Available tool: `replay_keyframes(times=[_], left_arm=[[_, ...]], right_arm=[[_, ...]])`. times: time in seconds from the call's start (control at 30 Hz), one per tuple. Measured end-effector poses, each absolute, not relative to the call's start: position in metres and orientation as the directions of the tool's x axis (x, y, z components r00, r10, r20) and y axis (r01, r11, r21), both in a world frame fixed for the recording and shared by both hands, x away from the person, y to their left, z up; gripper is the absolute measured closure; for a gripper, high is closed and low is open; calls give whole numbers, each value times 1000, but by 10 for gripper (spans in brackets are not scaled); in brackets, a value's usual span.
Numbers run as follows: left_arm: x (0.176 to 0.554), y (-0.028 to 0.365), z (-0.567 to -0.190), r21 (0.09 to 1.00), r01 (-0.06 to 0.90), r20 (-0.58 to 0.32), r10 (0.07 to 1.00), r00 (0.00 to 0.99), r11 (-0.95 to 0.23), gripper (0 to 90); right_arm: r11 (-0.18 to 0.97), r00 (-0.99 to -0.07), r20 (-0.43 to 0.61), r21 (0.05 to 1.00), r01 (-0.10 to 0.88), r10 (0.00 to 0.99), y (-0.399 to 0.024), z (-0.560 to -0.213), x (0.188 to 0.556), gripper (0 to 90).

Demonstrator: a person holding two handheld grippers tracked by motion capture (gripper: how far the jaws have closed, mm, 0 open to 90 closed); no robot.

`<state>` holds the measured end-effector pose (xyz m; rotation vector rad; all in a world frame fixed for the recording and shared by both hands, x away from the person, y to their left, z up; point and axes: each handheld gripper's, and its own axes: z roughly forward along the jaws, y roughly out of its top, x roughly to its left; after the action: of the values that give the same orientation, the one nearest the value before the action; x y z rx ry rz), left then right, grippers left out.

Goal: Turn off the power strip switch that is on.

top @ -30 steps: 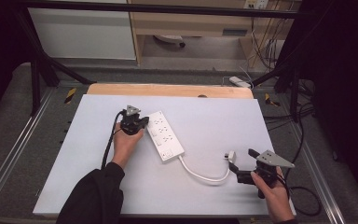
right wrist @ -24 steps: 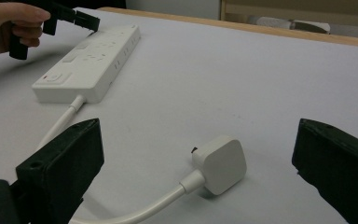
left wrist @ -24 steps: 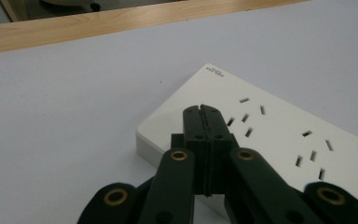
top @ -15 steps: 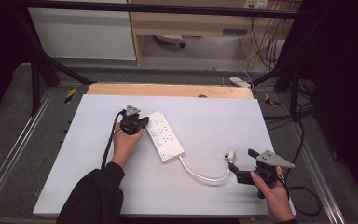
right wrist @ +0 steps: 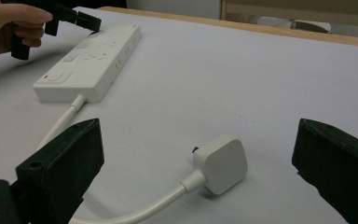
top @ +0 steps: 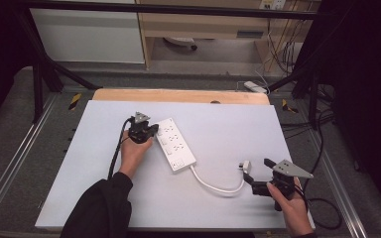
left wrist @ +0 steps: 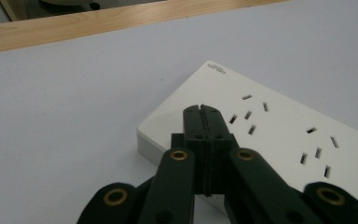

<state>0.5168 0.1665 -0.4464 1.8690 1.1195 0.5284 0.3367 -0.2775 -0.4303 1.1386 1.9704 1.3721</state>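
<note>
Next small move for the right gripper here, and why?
Probably ease the right gripper forward and close on the plug. Its jaws stand wide open with the plug lying loose on the table between and just ahead of them, untouched, while the shut left gripper rests over the power strip.

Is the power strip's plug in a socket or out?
Out: the plug lies loose on the table, ahead of the open right tongs.

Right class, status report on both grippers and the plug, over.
Left gripper shut, over power strip. Right gripper open, plug between jaws, untouched. Nothing in the way.
</note>
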Motion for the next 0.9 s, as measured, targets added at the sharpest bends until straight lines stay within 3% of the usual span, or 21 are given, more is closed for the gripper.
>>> replay_keyframes(times=[0.9], left_arm=[[512, 169, -436, 863, 465, -81, 854, 515, -199, 900]], right_arm=[[150, -538, 72, 922, 357, 840, -278, -430, 337, 25]])
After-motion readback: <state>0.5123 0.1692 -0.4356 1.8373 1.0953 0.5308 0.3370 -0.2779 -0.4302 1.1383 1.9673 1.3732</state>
